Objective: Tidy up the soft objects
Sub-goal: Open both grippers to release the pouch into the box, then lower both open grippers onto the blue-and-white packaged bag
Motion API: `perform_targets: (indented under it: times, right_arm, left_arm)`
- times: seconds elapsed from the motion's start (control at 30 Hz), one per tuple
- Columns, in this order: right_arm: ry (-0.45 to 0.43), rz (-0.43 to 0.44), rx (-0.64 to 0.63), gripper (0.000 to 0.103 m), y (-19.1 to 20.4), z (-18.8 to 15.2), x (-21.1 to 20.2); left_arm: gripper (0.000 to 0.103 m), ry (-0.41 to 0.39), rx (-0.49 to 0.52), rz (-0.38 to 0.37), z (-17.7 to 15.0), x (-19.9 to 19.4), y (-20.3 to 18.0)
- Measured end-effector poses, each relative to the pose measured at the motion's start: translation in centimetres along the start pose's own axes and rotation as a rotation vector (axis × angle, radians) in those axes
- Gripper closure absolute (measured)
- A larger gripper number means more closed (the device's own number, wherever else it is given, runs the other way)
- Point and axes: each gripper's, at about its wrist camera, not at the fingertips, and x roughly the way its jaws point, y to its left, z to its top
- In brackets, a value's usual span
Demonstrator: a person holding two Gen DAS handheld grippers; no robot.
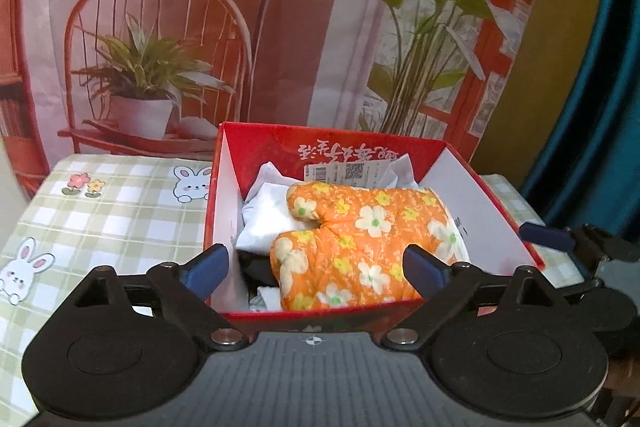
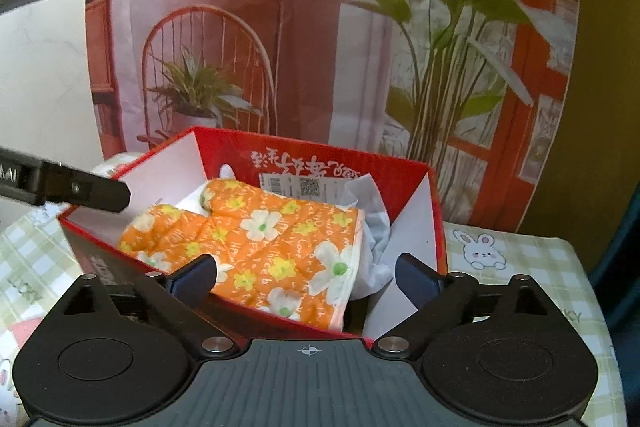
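An orange oven mitt with white and yellow flowers [image 1: 352,239] lies inside a red box [image 1: 496,203] with white inner walls, on top of white cloth [image 1: 268,215]. The mitt [image 2: 256,239], the box [image 2: 420,203] and the white cloth [image 2: 374,223] also show in the right wrist view. My left gripper [image 1: 316,271] is open and empty, its blue-padded fingers spread just above the box's near edge. My right gripper [image 2: 306,277] is open and empty over the box's near right corner. The left gripper's finger [image 2: 80,189] shows at the left of the right wrist view.
The box stands on a green checked tablecloth with rabbit prints [image 1: 120,203]. A printed backdrop of a red chair, lamp and plants [image 1: 160,47] hangs right behind the box. The right gripper's finger [image 1: 548,235] reaches in beside the box's right wall.
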Motion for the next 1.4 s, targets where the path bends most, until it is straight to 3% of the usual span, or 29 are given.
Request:
perform_targets:
  times: [0.07,0.57,0.9,1.1,1.2,1.27,1.4]
  right_arm:
    - [-0.012,0.003,0.02,0.001,0.1,-0.3,-1.0]
    - [-0.005,-0.007,0.03,0.0,3.4,-4.7,-5.8]
    - [0.026,-0.085,0.004,0.0,5.3,-11.2,-7.6]
    - [0.017,-0.048,0.072,0.0,4.3,-13.1,-8.3]
    - [-0.002,-0.063,0.022,0.0,4.8,-13.5,-8.3]
    - [-0.006,-0.066,-0.019,0.0,5.4,-13.9,-8.2]
    - [0.002,-0.028,-0.02,0.002,5.8,-14.2,-8.1]
  left_arm:
    - [0.006,-0.004,0.02,0.008,-0.3,-0.6,-0.2]
    - [0.0,0.042,0.054,0.052,-4.4,-4.0,-1.8]
    - [0.0,0.068,-0.032,0.063,-9.8,-4.8,-1.6]
    - [0.001,0.072,-0.049,0.025,-12.2,-5.1,-1.7]
    - [0.011,0.083,-0.04,0.006,-12.8,-4.9,-1.6]
    - [0.029,0.104,-0.055,-0.011,-12.9,-4.5,-1.4]
    - [0.052,0.133,-0.085,-0.058,-13.4,-3.9,-1.0]
